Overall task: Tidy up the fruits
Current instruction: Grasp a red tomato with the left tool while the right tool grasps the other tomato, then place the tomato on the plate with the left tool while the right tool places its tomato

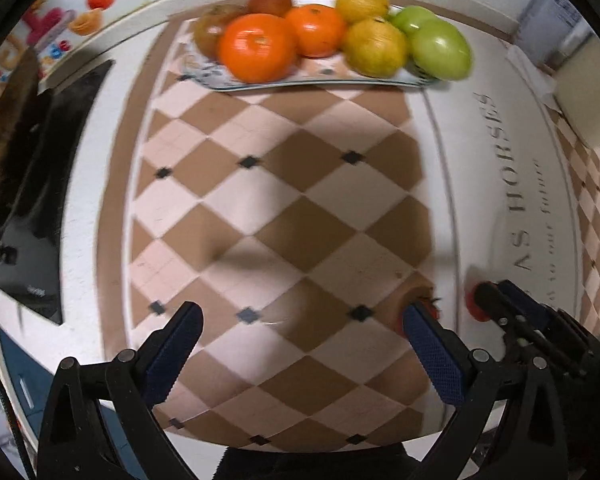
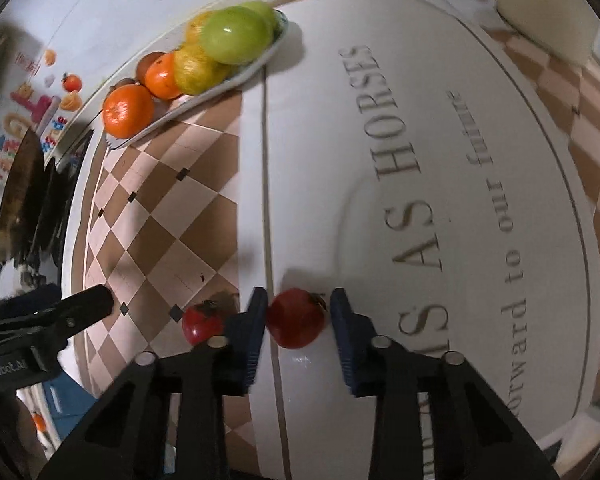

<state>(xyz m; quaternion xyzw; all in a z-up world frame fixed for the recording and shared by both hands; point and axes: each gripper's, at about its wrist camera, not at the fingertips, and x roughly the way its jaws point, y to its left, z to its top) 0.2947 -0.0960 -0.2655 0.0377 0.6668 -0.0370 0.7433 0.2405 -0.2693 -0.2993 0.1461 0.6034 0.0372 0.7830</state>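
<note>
Fruits (image 1: 312, 36) on plate (image 1: 312, 83)

My right gripper (image 2: 298, 334) has its blue fingers (image 2: 252, 340) spread around a red tomato (image 2: 296, 318) on the tablecloth (image 2: 460, 240); the near pad looks to be touching it, the other sits just apart. A second tomato (image 2: 202, 322) lies just left. The left gripper (image 2: 80, 308) pokes in at the edge. Far back, a plate (image 2: 236, 76) holds oranges (image 2: 128, 110), yellow fruit and green fruit (image 2: 236, 36).

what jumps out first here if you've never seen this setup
A long white plate piled with bright orange, yellow and green fruits sits at the table's far edge. Nearer, the right gripper straddles a round dark red fruit on the white cloth, a second red fruit beside it.
</note>
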